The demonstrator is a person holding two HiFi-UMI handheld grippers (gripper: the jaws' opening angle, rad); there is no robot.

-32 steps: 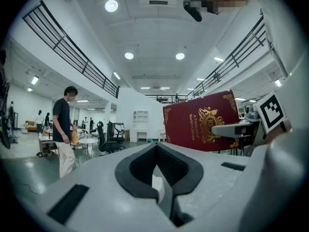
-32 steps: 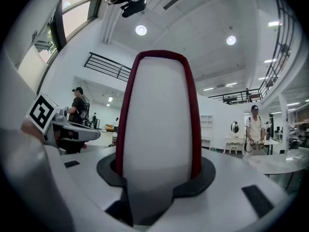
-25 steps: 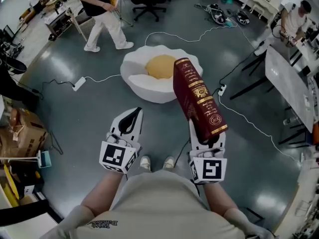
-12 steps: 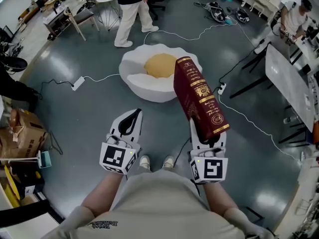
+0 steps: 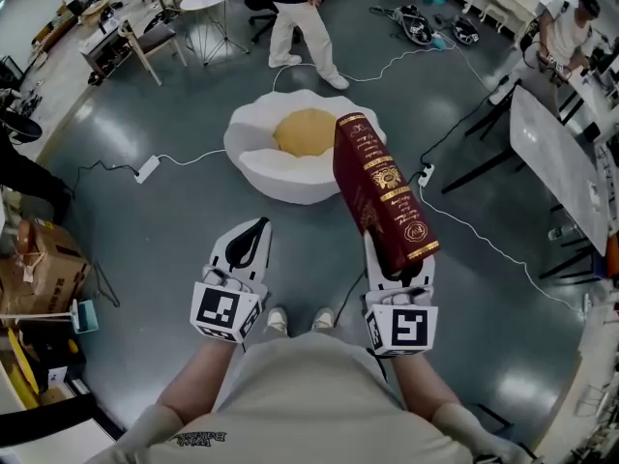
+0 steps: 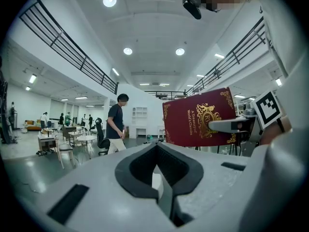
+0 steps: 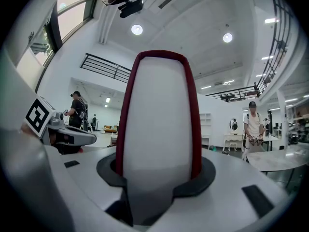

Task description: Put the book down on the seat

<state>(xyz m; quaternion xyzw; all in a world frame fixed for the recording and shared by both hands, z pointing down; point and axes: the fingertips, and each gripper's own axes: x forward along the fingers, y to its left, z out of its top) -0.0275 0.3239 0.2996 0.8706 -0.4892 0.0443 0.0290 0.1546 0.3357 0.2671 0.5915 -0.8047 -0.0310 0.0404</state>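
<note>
Floor [image 5: 145, 230]: grey, open. Seat [image 5: 253, 153]: white, egg-shaped, with a yellow cushion [image 5: 308, 130]; it stands on the floor ahead, with nothing on it. Book [image 5: 380, 196]: dark red, held upright in the air, short of the seat and not touching it. Right gripper [image 5: 397, 264]: jaws clenched on the book's lower end. Left gripper [image 5: 250, 240]: jaws together, holding nothing. Progress: the book is in hand; the approach, lowering and release onto the seat are not yet done.

The left gripper [image 6: 157, 173] has its jaws closed together on nothing. To its right, the right gripper [image 6: 219, 125] clamps a red book [image 6: 199, 117] with gold print. A person [image 6: 116, 124] in a dark shirt is farther off.
</note>
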